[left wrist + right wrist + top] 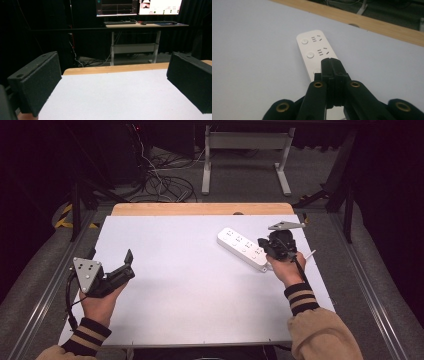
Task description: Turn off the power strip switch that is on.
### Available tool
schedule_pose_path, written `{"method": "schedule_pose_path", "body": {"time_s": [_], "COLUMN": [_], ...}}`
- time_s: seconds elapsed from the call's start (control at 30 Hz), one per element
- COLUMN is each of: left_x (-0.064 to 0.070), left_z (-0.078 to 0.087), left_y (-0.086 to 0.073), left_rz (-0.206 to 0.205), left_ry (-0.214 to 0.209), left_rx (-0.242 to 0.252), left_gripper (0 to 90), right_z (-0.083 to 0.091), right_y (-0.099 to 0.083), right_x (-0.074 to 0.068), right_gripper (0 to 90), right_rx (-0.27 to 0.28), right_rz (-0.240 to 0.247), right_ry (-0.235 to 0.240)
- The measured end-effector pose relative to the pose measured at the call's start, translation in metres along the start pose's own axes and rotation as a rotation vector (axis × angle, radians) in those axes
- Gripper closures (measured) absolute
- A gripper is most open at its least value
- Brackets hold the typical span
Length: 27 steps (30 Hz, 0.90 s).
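Observation:
A white power strip [243, 248] lies slantwise on the right half of the white table [190, 285]. In the right gripper view the power strip [314, 46] shows round switch buttons beside its sockets. My right gripper [263, 246] hovers over the strip's near end; its jaws are pressed together with nothing between them, and the right gripper [330, 62] tip covers one button. I cannot tell whether it touches the strip. My left gripper [130, 265] is held above the table's left side, far from the strip. In its own view the left gripper [112, 82] stands wide open over bare table.
A wooden strip [202, 209] runs along the table's far edge. Beyond it are a desk frame [245, 155] and floor cables [165, 185]. A desk with monitors [140, 7] stands behind. A thin white cable [309, 255] leaves the strip's near end by my right hand.

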<state>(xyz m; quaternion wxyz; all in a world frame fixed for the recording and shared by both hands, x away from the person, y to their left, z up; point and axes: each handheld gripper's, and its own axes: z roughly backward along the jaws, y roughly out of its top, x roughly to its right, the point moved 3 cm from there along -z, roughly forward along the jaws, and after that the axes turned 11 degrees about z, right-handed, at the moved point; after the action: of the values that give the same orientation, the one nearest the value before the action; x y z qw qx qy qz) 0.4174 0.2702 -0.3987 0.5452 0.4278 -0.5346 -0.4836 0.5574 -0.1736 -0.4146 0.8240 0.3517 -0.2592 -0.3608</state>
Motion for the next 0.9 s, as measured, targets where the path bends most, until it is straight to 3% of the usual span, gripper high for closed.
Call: {"method": "schedule_pose_path", "body": {"time_s": [0.13, 0.3, 0.53, 0.9], "left_x": [-0.002, -0.003, -0.002, -0.001], "left_z": [0.003, 0.005, 0.005, 0.004], "left_y": [0.0, 0.001, 0.001, 0.001], "left_rz": [-0.004, -0.003, -0.004, -0.006], "left_ry": [0.001, 0.001, -0.002, -0.007], "left_rx": [0.003, 0.006, 0.005, -0.001], "left_gripper": [0.0, 0.0, 0.1, 0.1], "right_z": [-0.022, -0.035, -0.047, -0.05], "right_y": [-0.005, -0.014, -0.031, -0.031], "right_x": [-0.003, -0.004, 0.0, -0.009], "right_gripper": [90.0, 90.0, 90.0, 90.0], "right_rx": [-0.077, -0.135, -0.17, -0.164], "right_rz": [0.029, 0.033, 0.024, 0.058], "right_ry": [0.007, 0.009, 0.007, 0.021]}}
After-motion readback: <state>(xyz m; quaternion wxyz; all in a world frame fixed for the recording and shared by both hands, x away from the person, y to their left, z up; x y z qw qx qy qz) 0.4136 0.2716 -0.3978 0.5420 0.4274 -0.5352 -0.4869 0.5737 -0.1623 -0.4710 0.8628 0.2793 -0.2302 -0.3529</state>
